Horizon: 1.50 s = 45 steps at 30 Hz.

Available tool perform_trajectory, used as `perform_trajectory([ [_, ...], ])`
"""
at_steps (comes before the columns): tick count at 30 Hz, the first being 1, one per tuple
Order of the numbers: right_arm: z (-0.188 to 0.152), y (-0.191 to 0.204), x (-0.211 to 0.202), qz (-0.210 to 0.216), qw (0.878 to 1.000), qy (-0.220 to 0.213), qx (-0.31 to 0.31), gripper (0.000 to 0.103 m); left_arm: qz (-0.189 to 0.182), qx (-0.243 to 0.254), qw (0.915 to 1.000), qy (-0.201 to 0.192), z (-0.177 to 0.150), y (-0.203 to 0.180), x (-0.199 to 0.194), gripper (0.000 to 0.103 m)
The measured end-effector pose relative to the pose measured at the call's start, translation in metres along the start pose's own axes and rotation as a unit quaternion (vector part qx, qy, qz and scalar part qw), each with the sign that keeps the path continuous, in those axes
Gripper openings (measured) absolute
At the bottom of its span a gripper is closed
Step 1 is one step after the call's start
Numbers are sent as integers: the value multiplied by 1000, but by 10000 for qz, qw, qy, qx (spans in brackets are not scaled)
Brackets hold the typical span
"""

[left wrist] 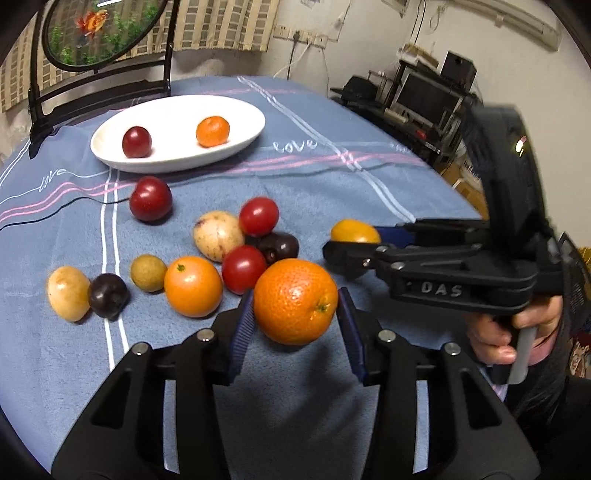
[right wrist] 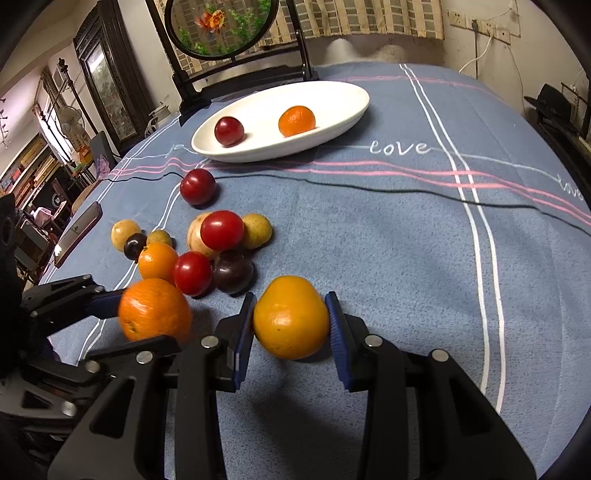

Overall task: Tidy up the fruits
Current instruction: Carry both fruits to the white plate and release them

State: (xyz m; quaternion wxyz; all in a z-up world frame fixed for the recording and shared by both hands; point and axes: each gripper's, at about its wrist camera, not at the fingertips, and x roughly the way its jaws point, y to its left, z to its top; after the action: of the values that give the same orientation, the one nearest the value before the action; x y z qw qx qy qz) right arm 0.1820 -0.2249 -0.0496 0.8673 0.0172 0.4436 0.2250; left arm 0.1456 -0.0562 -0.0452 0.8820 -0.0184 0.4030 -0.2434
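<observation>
My left gripper (left wrist: 295,295) is shut on a large orange (left wrist: 295,301), held just above the blue cloth with a shadow beneath it. To its right, my right gripper (left wrist: 351,245) is shut on a yellow-orange fruit (left wrist: 354,230). In the right wrist view that fruit (right wrist: 291,317) sits pressed between the blue pads (right wrist: 243,325) of the right gripper (right wrist: 291,306), and the left gripper (right wrist: 140,317) holds its orange (right wrist: 155,310) at lower left. The white oval plate (left wrist: 177,160) at the back holds a red plum (left wrist: 136,141) and a small mandarin (left wrist: 212,131).
Several loose fruits lie on the blue tablecloth (left wrist: 332,184): red plum (left wrist: 150,198), tomatoes (left wrist: 258,216), a mandarin (left wrist: 192,286), dark plums, pale yellow ones. A round picture on a black stand (left wrist: 99,33) rises behind the plate. A phone (right wrist: 77,232) and a black cable (right wrist: 369,188) lie on the cloth.
</observation>
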Motion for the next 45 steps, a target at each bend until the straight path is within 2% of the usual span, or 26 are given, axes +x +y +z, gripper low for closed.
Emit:
perform_trajectory([
  [5,9,11,-2,140,9993,-212,-257,38,-122,-169,9993,-294,18,20,-27,45],
  [8,27,16,4,130,9991,-240,-314,38,29,-231,9990,-382,41,43,-38,45],
  [12,69,21,11,127,9979,-560,-293,38,330,-319,9979,-462,84,76,-39,45],
  [15,106,24,28,223,9976,-602,-258,38,670,-376,9958,-496,122,102,-26,45],
  [17,126,29,48,142,9981,-467,-364,38,893,-444,9941,-432,149,120,-9,45],
  [20,145,33,76,43,9985,-253,-486,38,1106,-619,9916,-270,177,145,20,45],
  [23,155,34,96,117,9986,-63,-521,38,1235,-703,9898,52,195,165,50,45],
  [28,163,34,118,144,9983,139,-548,38,1428,-881,9842,558,200,187,90,45],
  [34,164,38,134,49,9967,392,-708,38,1537,-895,9819,645,200,195,102,47],
  [35,164,39,136,0,9964,424,-738,38,1575,-886,9815,626,201,195,103,54],
  [36,164,40,137,-10,9961,442,-769,41,1643,-866,9809,584,201,193,101,65],
  [40,159,40,119,114,9968,348,-709,51,1741,-765,9808,427,197,181,76,73],
  [42,153,40,97,97,9968,105,-792,56,1813,-614,9813,221,189,169,50,83],
  [45,135,39,64,68,9960,-255,-851,58,1855,-477,9814,-116,165,150,12,88],
])
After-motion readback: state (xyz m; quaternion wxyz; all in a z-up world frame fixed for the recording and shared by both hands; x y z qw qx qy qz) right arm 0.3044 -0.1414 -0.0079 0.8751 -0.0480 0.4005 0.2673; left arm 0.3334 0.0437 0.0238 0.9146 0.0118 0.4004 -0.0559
